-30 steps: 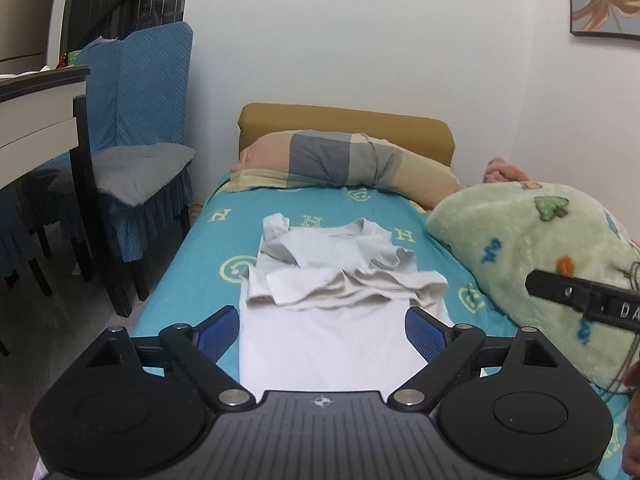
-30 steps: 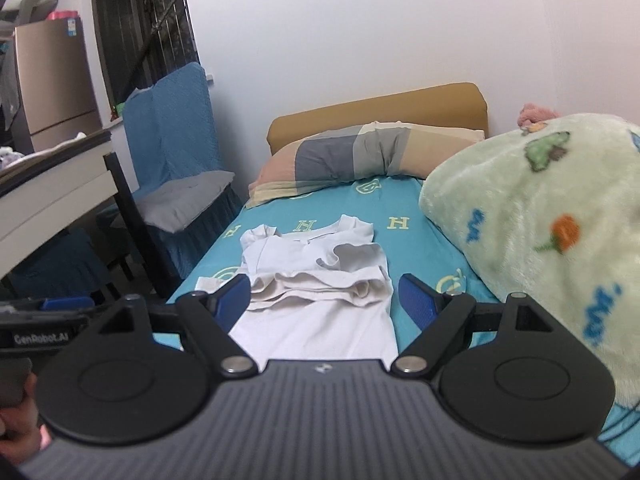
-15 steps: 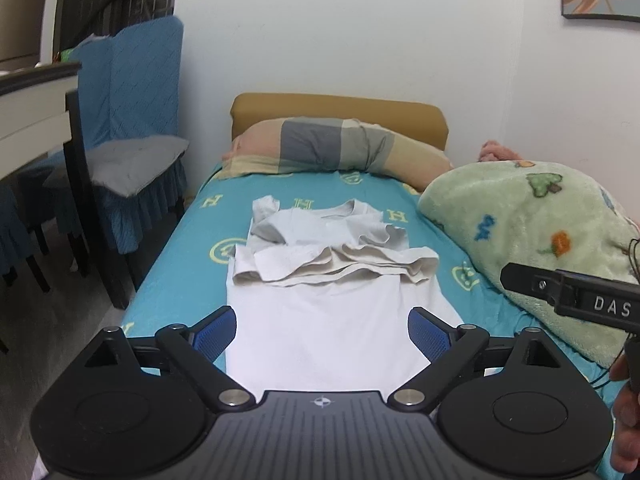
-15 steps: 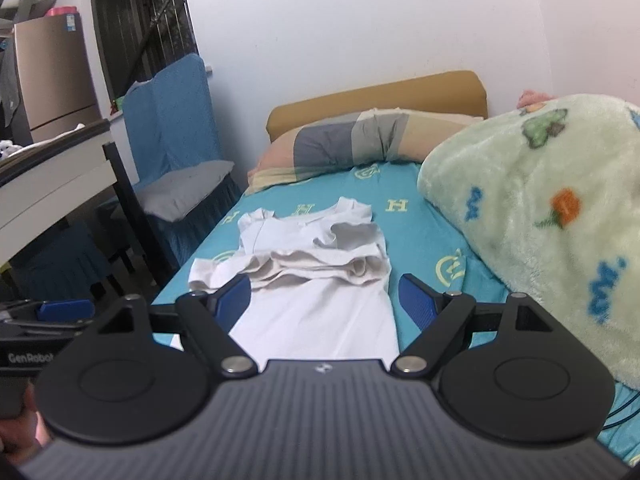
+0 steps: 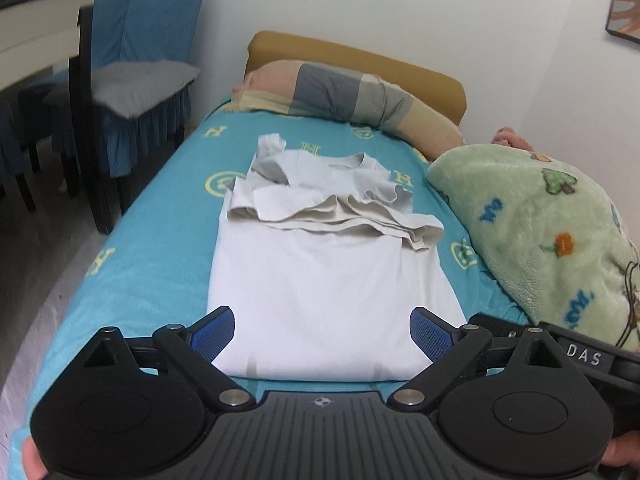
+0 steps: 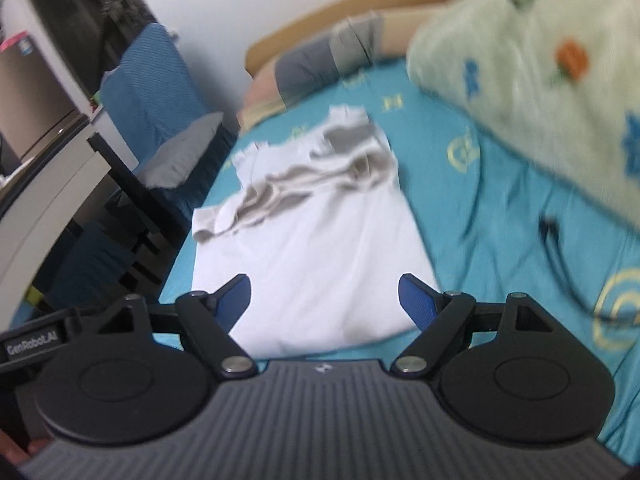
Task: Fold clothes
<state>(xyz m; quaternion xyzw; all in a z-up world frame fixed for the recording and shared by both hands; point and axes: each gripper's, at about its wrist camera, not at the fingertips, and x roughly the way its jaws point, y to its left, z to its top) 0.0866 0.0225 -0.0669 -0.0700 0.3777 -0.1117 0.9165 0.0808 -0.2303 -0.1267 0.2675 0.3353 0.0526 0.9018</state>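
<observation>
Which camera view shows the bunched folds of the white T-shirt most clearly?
The left wrist view: the T-shirt is sharp there, its bunched folds and neckline distinct. The right wrist view shows the same shirt, but blurred.

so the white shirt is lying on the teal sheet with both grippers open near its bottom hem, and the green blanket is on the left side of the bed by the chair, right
Not quite: the green blanket lies on the right side of the bed, away from the chair, as the left wrist view shows. The rest holds: the white shirt lies on the teal sheet, and the left gripper and right gripper are open near its bottom hem.
</observation>
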